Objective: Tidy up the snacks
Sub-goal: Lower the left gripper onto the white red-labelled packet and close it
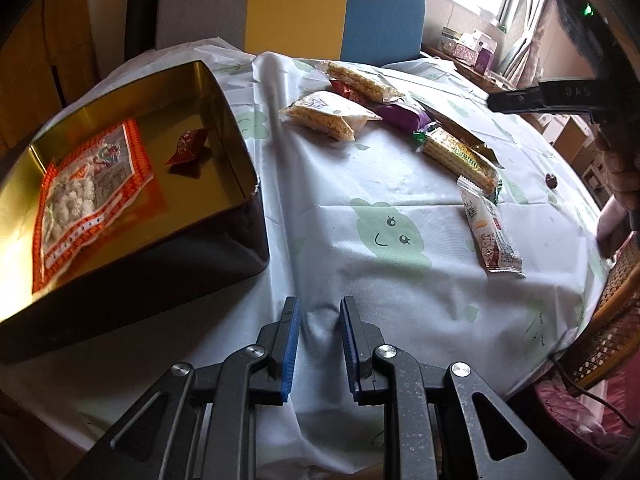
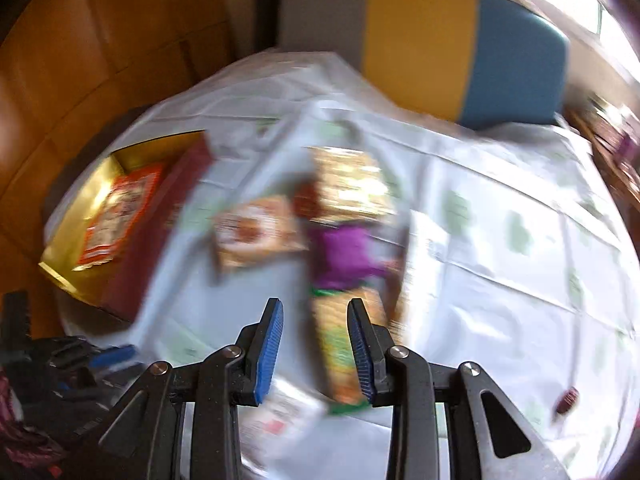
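Snack packets scattered on my table [image 1: 400,280], gold tin [image 1: 240,152] at left.
Both my jaws stand apart, empty: left gripper [image 1: 319,312] over cloth, right gripper [image 2: 316,312] above a blurred wafer packet [image 2: 340,344].

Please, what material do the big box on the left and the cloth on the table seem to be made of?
The box looks like metal tin: its gold inner walls are glossy and mirror the orange snack bag lying inside. The tablecloth seems to be thin plastic sheet, perhaps vinyl: it has a faint sheen, sharp fold creases and printed green cartoon shapes. Neither is certain from the look alone.
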`<state>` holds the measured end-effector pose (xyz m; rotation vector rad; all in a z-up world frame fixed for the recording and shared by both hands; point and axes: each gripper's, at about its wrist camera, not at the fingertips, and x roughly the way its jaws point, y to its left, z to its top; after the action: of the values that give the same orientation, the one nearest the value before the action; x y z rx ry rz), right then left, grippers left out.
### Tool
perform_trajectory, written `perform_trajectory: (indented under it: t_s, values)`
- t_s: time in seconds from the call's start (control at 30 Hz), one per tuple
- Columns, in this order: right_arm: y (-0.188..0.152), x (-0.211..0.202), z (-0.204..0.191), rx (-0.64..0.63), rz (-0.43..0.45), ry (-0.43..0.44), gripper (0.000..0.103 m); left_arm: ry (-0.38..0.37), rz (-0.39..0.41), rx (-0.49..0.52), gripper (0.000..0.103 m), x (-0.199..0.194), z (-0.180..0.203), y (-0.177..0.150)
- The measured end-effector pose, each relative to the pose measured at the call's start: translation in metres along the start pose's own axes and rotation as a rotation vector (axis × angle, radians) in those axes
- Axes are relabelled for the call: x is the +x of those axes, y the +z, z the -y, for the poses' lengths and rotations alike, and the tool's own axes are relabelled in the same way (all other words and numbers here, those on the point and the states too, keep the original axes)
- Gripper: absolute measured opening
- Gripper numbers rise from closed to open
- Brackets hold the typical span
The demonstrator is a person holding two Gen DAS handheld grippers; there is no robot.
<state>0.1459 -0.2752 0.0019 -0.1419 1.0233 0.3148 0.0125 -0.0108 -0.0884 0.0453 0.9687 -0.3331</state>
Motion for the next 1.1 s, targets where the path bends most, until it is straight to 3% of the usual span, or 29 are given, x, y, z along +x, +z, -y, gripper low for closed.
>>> perform_trajectory:
  t_s: [0.1, 0.2, 0.37, 0.53, 0.6, 0.77, 1.03, 1.1]
  values:
    - [-0.01, -0.003, 0.031, 0.064, 0.008, -0.076, 0.035, 0.036, 0.011, 0.049, 0.022, -0.004, 0.01, 0.003]
    - [-0.018, 0.0, 0.06, 0.138, 0.019, -0.145, 0.035, 0.014, 0.018, 0.08, 0.022, -0.009, 0.022, 0.01]
    - [-0.024, 0.01, 0.089, 0.265, -0.009, -0.172, 0.035, -0.037, 0.014, 0.127, 0.022, -0.01, 0.047, 0.029]
    - [-0.024, 0.011, 0.098, 0.303, -0.016, -0.158, 0.035, -0.097, 0.001, 0.144, 0.037, 0.0, 0.073, 0.054]
    - [-0.024, 0.01, 0.099, 0.306, -0.005, -0.149, 0.035, -0.115, 0.001, 0.154, 0.049, 0.003, 0.085, 0.061]
    - [-0.023, 0.005, 0.097, 0.311, 0.014, -0.134, 0.035, -0.13, -0.031, 0.238, 0.057, 0.019, 0.122, 0.072]
    - [-0.023, 0.002, 0.102, 0.335, 0.023, -0.126, 0.037, -0.078, -0.105, 0.3, 0.056, 0.057, 0.147, 0.071]
    - [-0.023, 0.003, 0.101, 0.331, 0.02, -0.124, 0.037, -0.082, -0.088, 0.295, 0.037, 0.056, 0.145, 0.068]
